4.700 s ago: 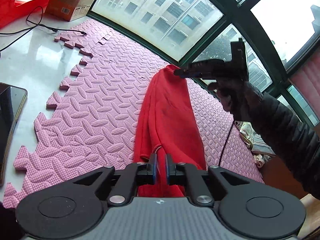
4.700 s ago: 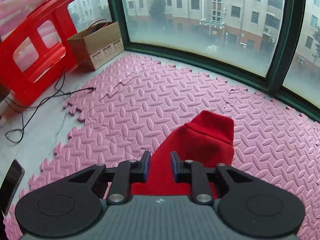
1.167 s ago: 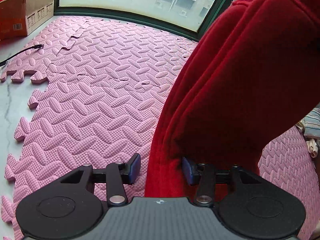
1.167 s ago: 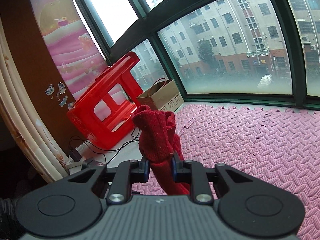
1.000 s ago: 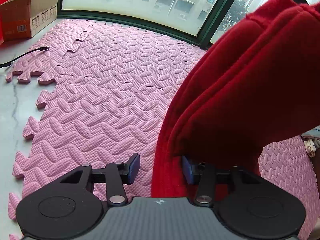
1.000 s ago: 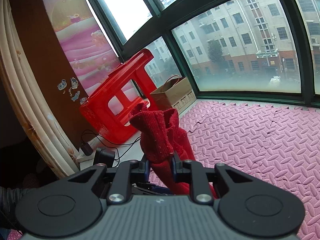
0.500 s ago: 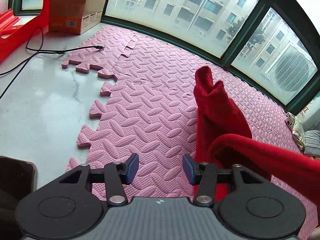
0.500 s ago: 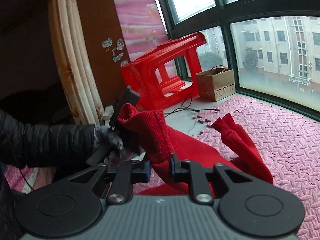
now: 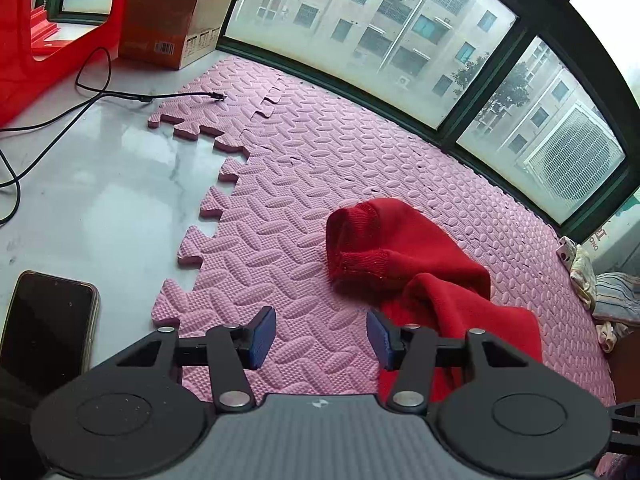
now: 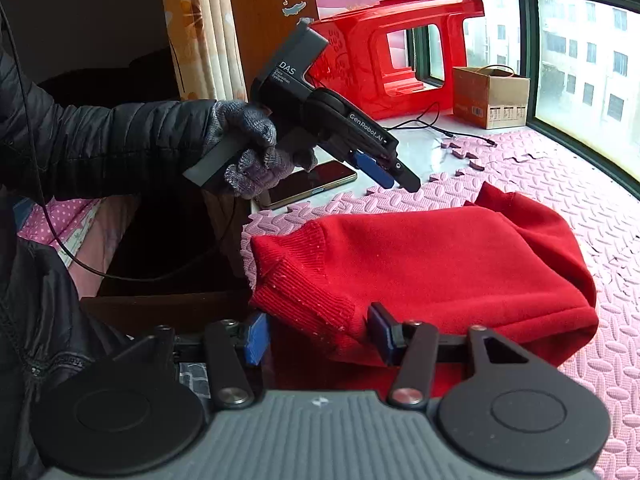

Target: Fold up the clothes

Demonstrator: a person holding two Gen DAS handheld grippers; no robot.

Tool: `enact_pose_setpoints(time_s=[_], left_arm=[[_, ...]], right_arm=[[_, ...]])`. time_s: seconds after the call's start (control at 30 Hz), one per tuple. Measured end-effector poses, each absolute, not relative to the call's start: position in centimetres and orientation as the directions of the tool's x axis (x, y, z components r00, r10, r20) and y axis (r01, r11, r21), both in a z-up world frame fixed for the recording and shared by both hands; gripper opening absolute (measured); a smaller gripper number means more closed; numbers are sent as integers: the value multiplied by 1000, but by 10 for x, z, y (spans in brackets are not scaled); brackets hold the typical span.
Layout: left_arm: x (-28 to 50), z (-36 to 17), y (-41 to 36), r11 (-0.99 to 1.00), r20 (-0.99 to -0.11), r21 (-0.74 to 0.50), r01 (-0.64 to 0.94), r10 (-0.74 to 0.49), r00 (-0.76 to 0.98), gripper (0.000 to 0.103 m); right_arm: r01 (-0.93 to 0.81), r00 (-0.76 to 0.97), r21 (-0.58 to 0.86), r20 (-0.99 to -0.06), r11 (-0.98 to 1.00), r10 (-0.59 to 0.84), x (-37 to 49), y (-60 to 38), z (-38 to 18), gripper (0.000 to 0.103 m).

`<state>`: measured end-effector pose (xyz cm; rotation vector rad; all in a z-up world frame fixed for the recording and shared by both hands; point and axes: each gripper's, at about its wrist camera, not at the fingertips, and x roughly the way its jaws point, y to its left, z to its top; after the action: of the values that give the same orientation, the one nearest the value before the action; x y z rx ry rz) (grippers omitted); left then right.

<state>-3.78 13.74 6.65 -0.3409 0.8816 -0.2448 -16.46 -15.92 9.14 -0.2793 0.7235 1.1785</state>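
Red garment (image 10: 432, 264) lies doubled on pink mat (image 9: 304, 168), fold roughly done. My left gripper (image 9: 316, 338) released, empty; right gripper (image 10: 316, 334) released, cuff between jaws. Squaring remains.

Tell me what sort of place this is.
Most likely a room in a flat, by a bay window: pink foam mat on a pale floor, apartment blocks outside, a curtain and a red plastic stool. A red garment lies on the mat.
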Motion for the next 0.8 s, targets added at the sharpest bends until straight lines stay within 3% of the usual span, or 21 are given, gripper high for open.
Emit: enact_pose_setpoints(time_s=[0.2,0.43,0.8], left_arm=[[-58,96,116,899,-638,-393,192,-418,647,52],[-79,113,81,836,-592,-419,355,-548,592,52],[-102,77,44,784,-658,-443,435,-614,437,51]], right_arm=[[-852,189,279,-623,442,759,-135,-184,120,54],[-772,367,196,-639,604,676,-58,-178,139,49],[-812,315,84,-770,577,555,24,-76,92,42]])
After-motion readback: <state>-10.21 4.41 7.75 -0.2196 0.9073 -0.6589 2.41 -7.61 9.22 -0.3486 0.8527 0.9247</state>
